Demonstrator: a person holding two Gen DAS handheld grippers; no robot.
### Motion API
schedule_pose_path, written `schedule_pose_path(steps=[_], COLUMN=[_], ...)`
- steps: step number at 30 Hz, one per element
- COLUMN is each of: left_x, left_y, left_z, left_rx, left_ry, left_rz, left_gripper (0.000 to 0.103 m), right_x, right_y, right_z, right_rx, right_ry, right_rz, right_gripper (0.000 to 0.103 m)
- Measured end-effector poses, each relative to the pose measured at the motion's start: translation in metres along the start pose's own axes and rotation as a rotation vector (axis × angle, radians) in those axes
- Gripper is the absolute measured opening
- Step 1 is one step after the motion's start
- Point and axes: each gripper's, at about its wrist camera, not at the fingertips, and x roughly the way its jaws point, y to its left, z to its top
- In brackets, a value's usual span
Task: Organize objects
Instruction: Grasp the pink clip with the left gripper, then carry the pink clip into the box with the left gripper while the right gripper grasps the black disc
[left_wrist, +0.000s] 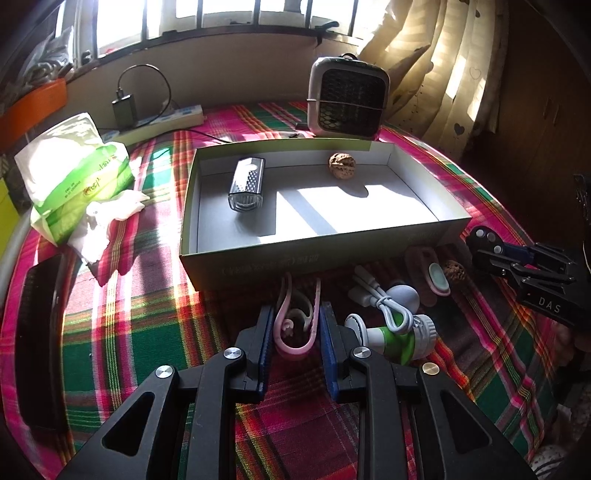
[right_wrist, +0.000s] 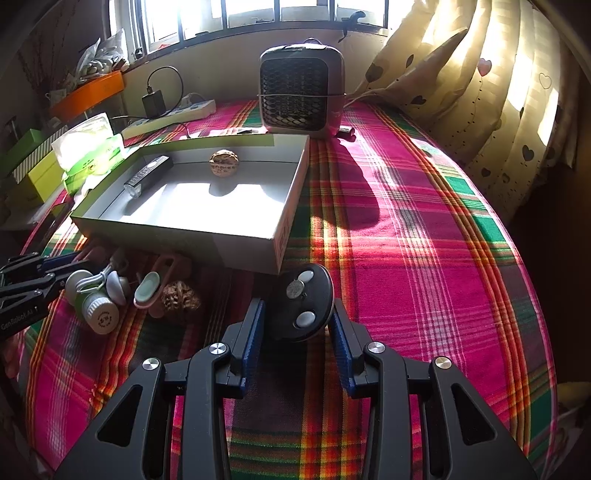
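An open cardboard box (left_wrist: 317, 254) (right_wrist: 177, 232) lies on the plaid cloth. Inside are a silver-black lighter-like device (left_wrist: 246, 188) (right_wrist: 147, 171) and a walnut (left_wrist: 342, 165) (right_wrist: 224, 162). My left gripper (left_wrist: 295, 328) is shut on a pink looped strap (left_wrist: 295, 332) in front of the box. My right gripper (right_wrist: 297, 314) (left_wrist: 491, 247) is shut on a black round disc with pale buttons (right_wrist: 301, 302) by the box's near right corner. On the cloth lie a green-white bottle-shaped item with a cable (left_wrist: 402, 332) (right_wrist: 96, 302), a pink clip (left_wrist: 432, 273) (right_wrist: 155, 284) and a second walnut (right_wrist: 181, 295) (left_wrist: 452, 269).
A small grey heater (left_wrist: 347, 98) (right_wrist: 301, 92) stands behind the box. A tissue pack (left_wrist: 74, 173) (right_wrist: 88, 147) and a black comb-like object (left_wrist: 40, 339) are at the left. A power strip with a charger (left_wrist: 159, 118) lies by the window wall. Curtains (right_wrist: 480, 92) hang at the right.
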Motion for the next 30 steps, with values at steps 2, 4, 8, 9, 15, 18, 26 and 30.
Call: schedule_pose_path(steps=[2, 4, 8, 9, 15, 18, 26, 30], left_x=[-0.003, -0.006, -0.012, -0.013, -0.018, -0.017, -0.008, -0.001], left_y=[0.000, -0.001, 0.000, 0.000, -0.001, -0.002, -0.001, -0.001], left_z=[0.001, 0.003, 0.008, 0.010, 0.024, 0.031, 0.052, 0.064], left_rx=[-0.004, 0.002, -0.002, -0.002, -0.002, 0.001, -0.002, -0.007], left_ry=[-0.005, -0.012, -0.022, -0.024, -0.043, -0.047, -0.048, -0.046], left_rz=[-0.004, -0.001, -0.006, -0.007, -0.016, -0.019, -0.036, -0.049], left_gripper=[0.021, 0.021, 0.021, 0.021, 0.021, 0.021, 0.021, 0.021], right_x=[-0.003, -0.006, -0.011, -0.012, -0.018, -0.019, -0.010, 0.000], right_y=[0.000, -0.001, 0.000, 0.000, 0.002, 0.004, 0.014, 0.018], right_z=[0.002, 0.003, 0.007, 0.008, 0.019, 0.026, 0.045, 0.057], right_rx=[0.003, 0.005, 0.002, 0.005, -0.003, -0.010, -0.044, -0.059], right_ry=[-0.007, -0.016, -0.028, -0.030, -0.052, -0.061, -0.060, -0.054], right_rz=[0.000, 0.004, 0.010, 0.016, 0.026, 0.033, 0.049, 0.058], right_gripper=[0.036, 0.036, 0.036, 0.036, 0.036, 0.036, 0.036, 0.036])
